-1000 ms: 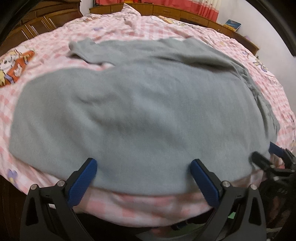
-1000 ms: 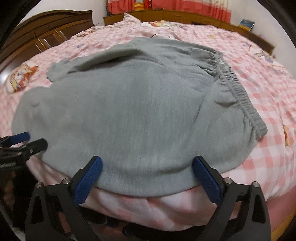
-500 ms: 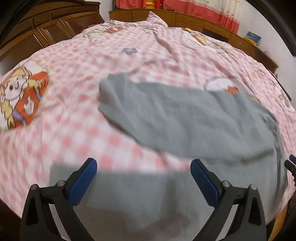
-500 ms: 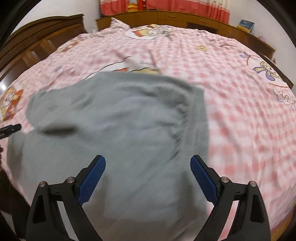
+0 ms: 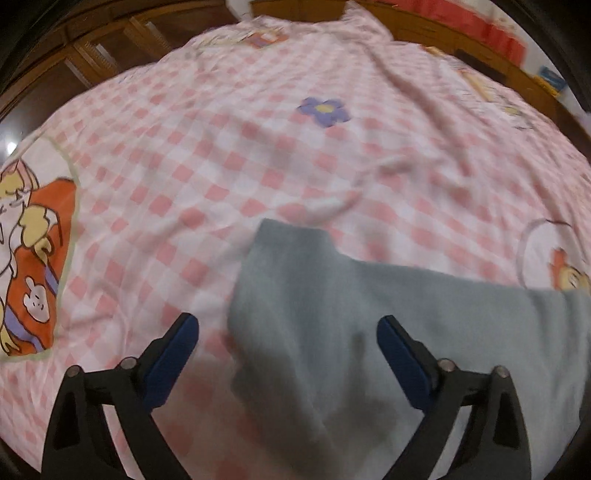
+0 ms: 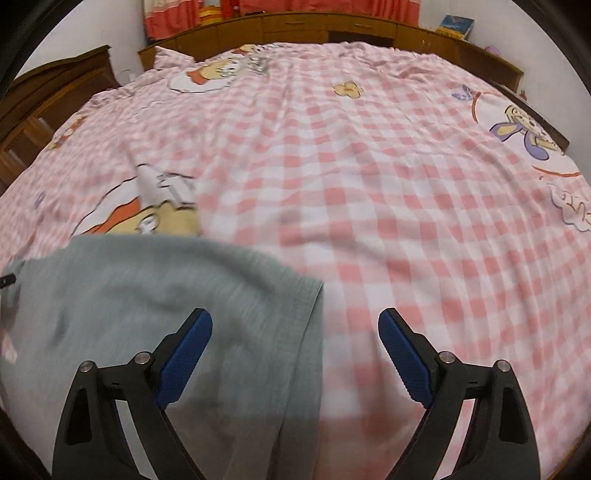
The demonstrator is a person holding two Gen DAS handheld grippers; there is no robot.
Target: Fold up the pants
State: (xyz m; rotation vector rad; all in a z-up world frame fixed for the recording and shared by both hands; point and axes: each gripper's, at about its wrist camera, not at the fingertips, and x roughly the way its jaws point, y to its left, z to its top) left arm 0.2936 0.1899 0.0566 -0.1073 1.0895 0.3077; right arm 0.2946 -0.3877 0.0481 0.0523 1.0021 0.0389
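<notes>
Grey pants (image 5: 369,314) lie on a pink checked bedsheet (image 5: 258,155). In the left wrist view a leg end fills the lower middle and right. My left gripper (image 5: 288,325) is open above the leg's left edge, nothing between its blue pads. In the right wrist view the pants (image 6: 147,302) fill the lower left, their right edge running down between the fingers. My right gripper (image 6: 295,325) is open over that edge and holds nothing. Both views are blurred.
The bedsheet (image 6: 369,166) with cartoon prints stretches far ahead in both views. A wooden headboard (image 6: 332,29) with red curtains behind it runs along the back, and dark wooden cabinets (image 5: 92,66) stand at the left. A blue book (image 6: 456,24) lies on the headboard ledge.
Both grippers have moved forward over the bed, from the pants' near edge to their far side. The pants now fill only the lower part of each view. Both stay open.
</notes>
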